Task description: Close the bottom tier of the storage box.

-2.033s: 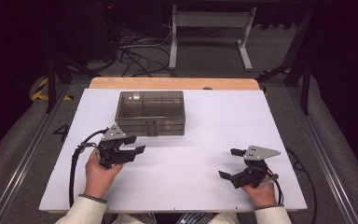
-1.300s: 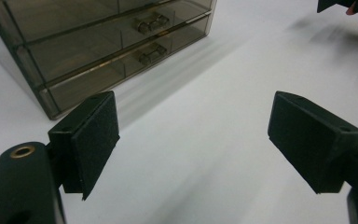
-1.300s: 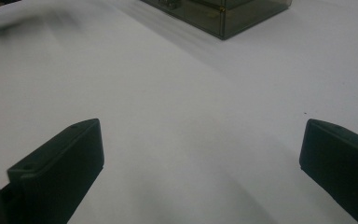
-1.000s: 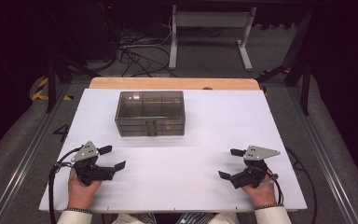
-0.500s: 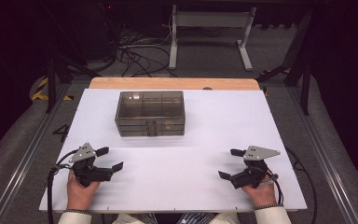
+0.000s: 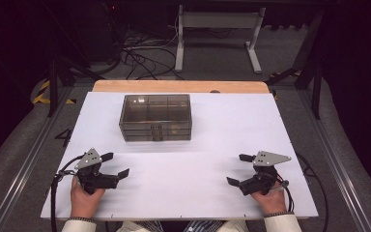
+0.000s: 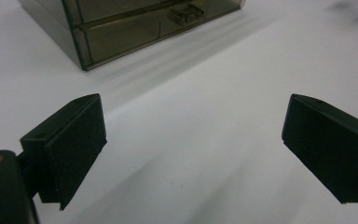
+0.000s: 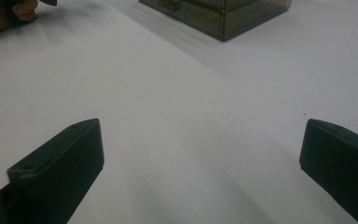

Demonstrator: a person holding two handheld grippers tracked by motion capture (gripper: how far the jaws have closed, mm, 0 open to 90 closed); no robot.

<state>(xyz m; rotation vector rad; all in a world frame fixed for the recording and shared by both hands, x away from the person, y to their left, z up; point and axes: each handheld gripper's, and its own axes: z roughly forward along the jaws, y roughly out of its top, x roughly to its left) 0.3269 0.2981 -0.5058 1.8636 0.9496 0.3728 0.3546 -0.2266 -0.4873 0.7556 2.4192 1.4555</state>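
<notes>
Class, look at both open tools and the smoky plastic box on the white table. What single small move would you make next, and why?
Probably ease the left tool forward toward the box. Both tools sit open and empty near the table's front edge, the right tool included, and the box stands closed and apart from both, its front latch facing the person.

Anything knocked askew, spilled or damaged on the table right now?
Nothing stands out. The smoky plastic compartment box sits square and closed on the white table, and the left gripper and right gripper rest open, empty.
</notes>
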